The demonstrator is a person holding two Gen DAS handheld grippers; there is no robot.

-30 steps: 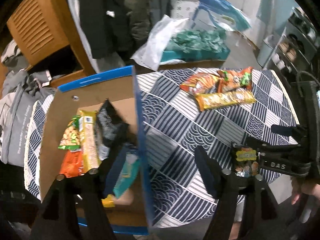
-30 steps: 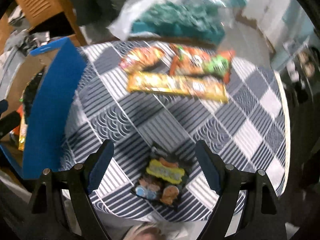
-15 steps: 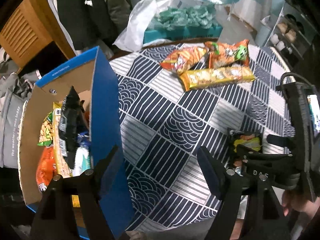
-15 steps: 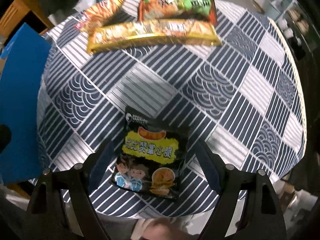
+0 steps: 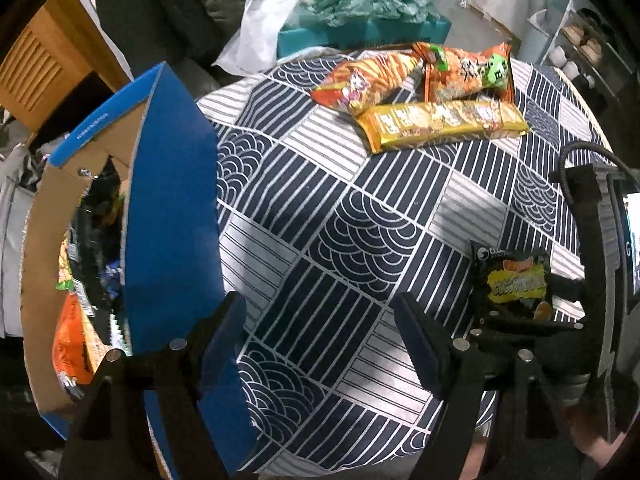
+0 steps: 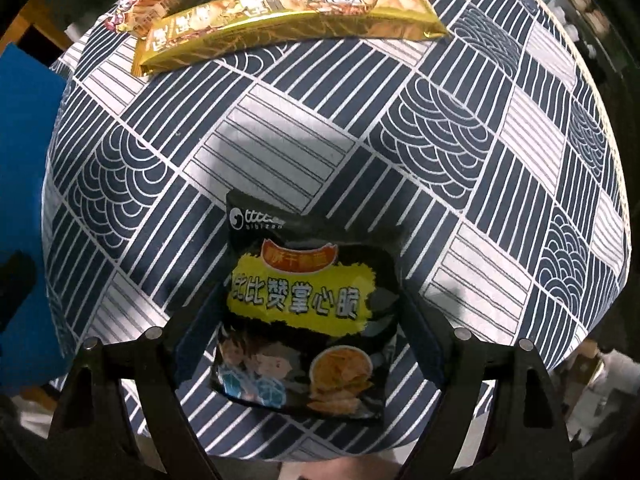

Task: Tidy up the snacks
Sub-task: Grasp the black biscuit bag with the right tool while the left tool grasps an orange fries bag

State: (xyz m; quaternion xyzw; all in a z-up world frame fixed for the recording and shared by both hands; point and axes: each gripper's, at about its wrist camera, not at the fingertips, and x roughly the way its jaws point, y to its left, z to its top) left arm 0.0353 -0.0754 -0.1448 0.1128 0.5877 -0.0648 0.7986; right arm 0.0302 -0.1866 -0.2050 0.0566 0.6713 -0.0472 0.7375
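Note:
A black snack packet with a yellow label lies near the table's front edge, between the open fingers of my right gripper, which straddles it; it also shows in the left wrist view. My left gripper is open and empty above the table beside the blue cardboard box, which holds several snack packs. A long gold pack, an orange striped bag and an orange-green bag lie at the far side.
The round table wears a navy-and-white patterned cloth. Behind it stand a teal box with crumpled green stuffing, a white plastic bag and a wooden cabinet. Shelves stand at the right.
My right gripper has moved down and forward until its fingers straddle the black packet. My left gripper has moved right, away from over the box toward the table.

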